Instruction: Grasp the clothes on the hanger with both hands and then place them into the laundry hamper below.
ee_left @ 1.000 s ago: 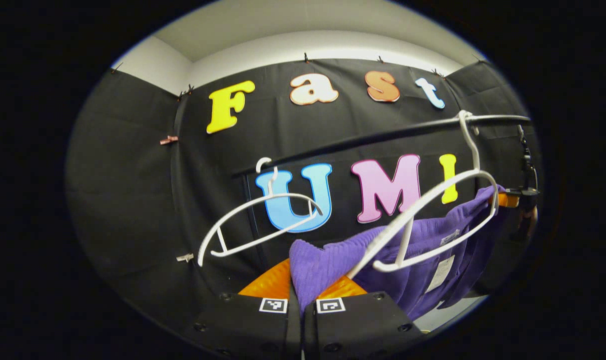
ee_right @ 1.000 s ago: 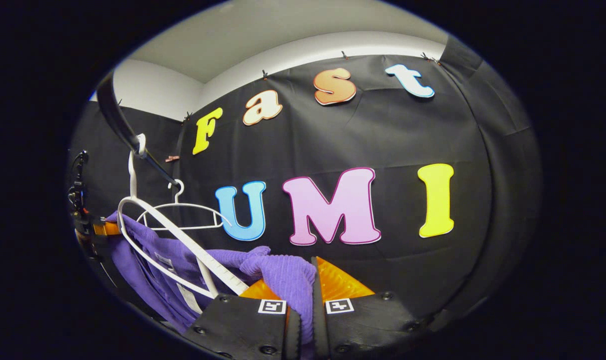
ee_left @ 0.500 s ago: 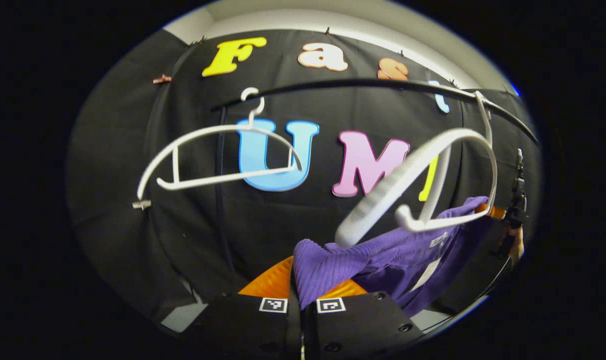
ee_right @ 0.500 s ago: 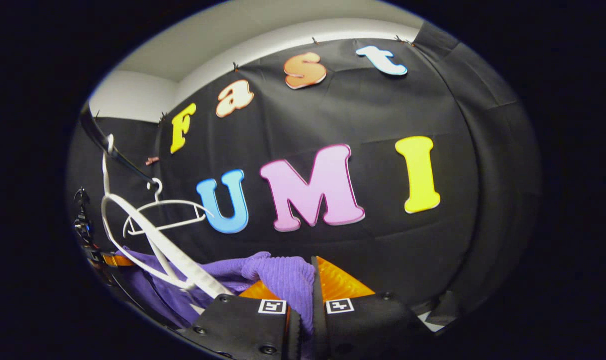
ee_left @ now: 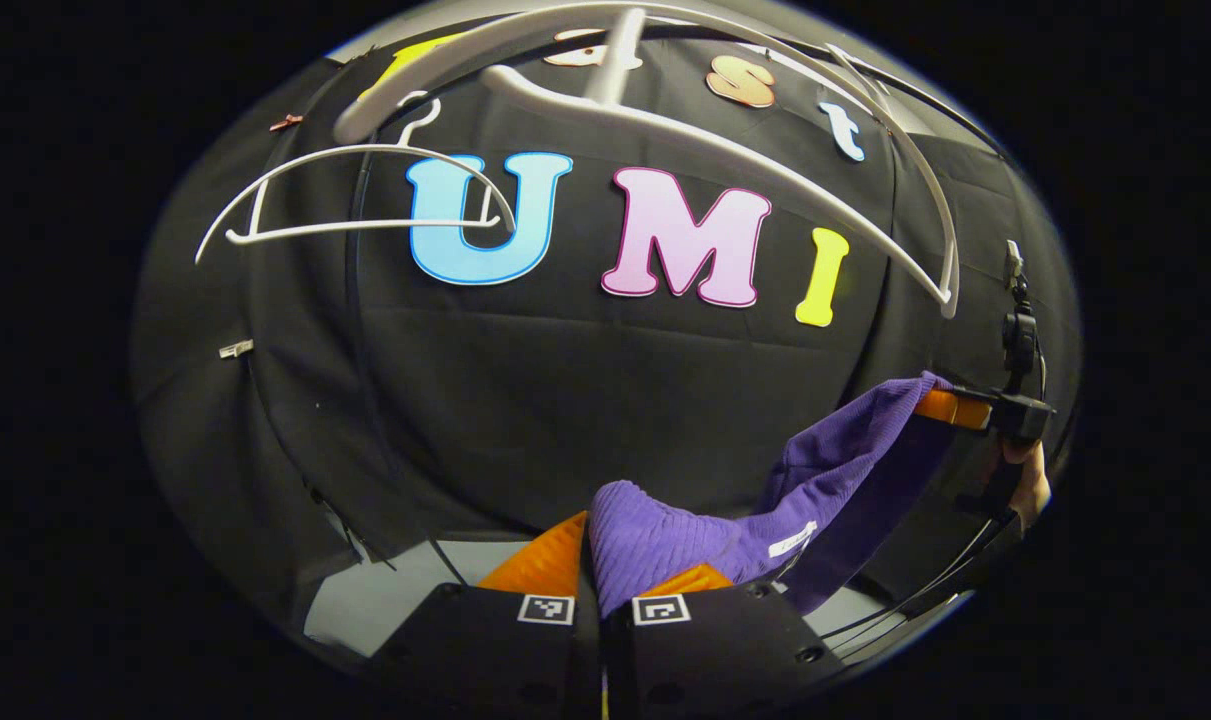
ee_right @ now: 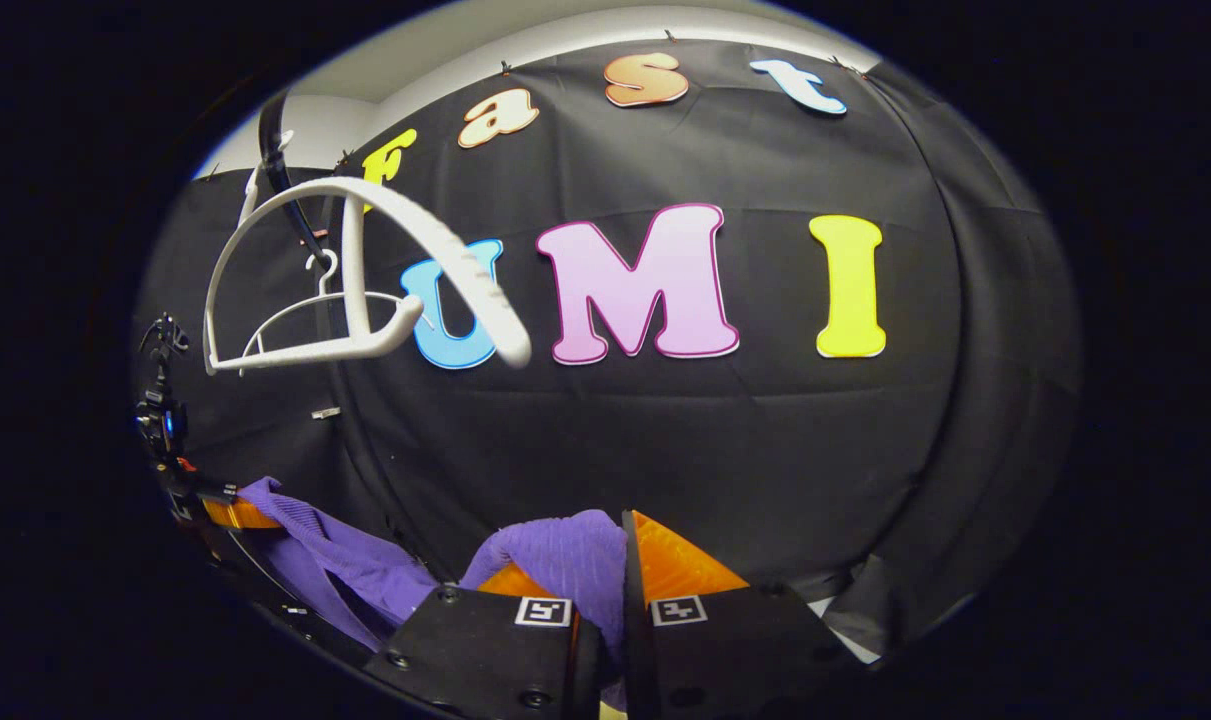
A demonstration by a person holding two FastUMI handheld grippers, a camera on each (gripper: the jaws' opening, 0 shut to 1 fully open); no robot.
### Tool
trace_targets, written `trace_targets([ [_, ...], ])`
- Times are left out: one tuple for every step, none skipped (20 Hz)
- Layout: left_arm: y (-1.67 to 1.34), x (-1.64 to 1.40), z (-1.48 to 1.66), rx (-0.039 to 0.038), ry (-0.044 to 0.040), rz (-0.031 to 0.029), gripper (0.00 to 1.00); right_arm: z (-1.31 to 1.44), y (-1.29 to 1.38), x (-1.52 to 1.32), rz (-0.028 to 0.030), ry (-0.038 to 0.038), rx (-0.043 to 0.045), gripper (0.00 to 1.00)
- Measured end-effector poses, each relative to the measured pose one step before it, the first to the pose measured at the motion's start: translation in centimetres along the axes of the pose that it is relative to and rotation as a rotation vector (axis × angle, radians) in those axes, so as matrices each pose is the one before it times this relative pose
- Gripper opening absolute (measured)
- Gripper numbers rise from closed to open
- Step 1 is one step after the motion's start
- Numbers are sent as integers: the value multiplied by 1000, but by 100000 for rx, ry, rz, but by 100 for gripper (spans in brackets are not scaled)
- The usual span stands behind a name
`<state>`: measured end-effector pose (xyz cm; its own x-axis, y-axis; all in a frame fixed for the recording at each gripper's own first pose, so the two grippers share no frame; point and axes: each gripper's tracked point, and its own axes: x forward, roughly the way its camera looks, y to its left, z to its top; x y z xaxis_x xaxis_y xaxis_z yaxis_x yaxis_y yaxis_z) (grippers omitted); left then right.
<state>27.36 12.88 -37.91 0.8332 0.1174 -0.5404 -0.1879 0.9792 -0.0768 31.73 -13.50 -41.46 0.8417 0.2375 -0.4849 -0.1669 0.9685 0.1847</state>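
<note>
Left claw (ee_left: 605,585): pressed together on a fold of the purple knit garment (ee_left: 665,540), both fingers pinching the cloth between them.
Right claw (ee_right: 620,585): likewise pinching a fold of the garment, cloth bunched between its two fingers (ee_right: 685,565).
Purple knit garment: off the hangers, stretched in the air between the two claws, sagging in the middle; a white label hangs from it in the left gripper view.
Other claw seen afar: in the left gripper view the right claw grips the garment's far end at the right edge, a hand (ee_left: 1030,485) below it; in the right gripper view the left claw holds the other end at the lower left.
Near white hanger (ee_left: 705,140): bare, above the garment, hung on the black rail (ee_right: 280,180).
Far white hanger (ee_left: 350,195): bare, farther along the same rail.
Floor (ee_left: 385,595): a grey patch below the wall cloth.
</note>
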Motion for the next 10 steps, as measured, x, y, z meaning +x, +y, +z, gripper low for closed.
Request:
trace_targets([
  [-899, 171, -291, -473, 1061, -1695, 7, -1111, 677, -206, 954, 2597, 716, 14],
  [-974, 364, -693, -152, 1541, -1245, 7, -923, 855, -202, 1575, 2273, 1219, 14],
  [-860, 154, -601, 478, 1616, -1125, 7, -1065, 1164, -247, 2478, 2439, 1762, 15],
  [-1062, 493, -511, 433, 1630, -1506, 7, -936, 1290, -102, 2675, 2208, 859, 14],
  [-1071, 413, -663, -492, 2032, -1821, 7, -914, 1155, 56, 2178, 2148, -384, 14],
  [-977, 66, -1023, -1065, 1730, -1745, 7, -665, 1137, -13, 2213, 1857, -337, 14],
  [-902, 257, -659, -1404, 1142, -1703, 7, -710, 1313, -215, 2975, 1694, 603, 15],
  [-596, 186, -361, -1844, 1034, -1444, 7, -495, 1193, -361, 2843, 1575, 1327, 14],
  [-614, 56, -465, -1844, 1227, -1255, 7, -785, 1041, -243, 2574, 2112, 1024, 15],
  [-402, 89, -533, -1397, 1348, -680, 7, -1084, 814, -116, 1496, 2798, 334, 14],
])
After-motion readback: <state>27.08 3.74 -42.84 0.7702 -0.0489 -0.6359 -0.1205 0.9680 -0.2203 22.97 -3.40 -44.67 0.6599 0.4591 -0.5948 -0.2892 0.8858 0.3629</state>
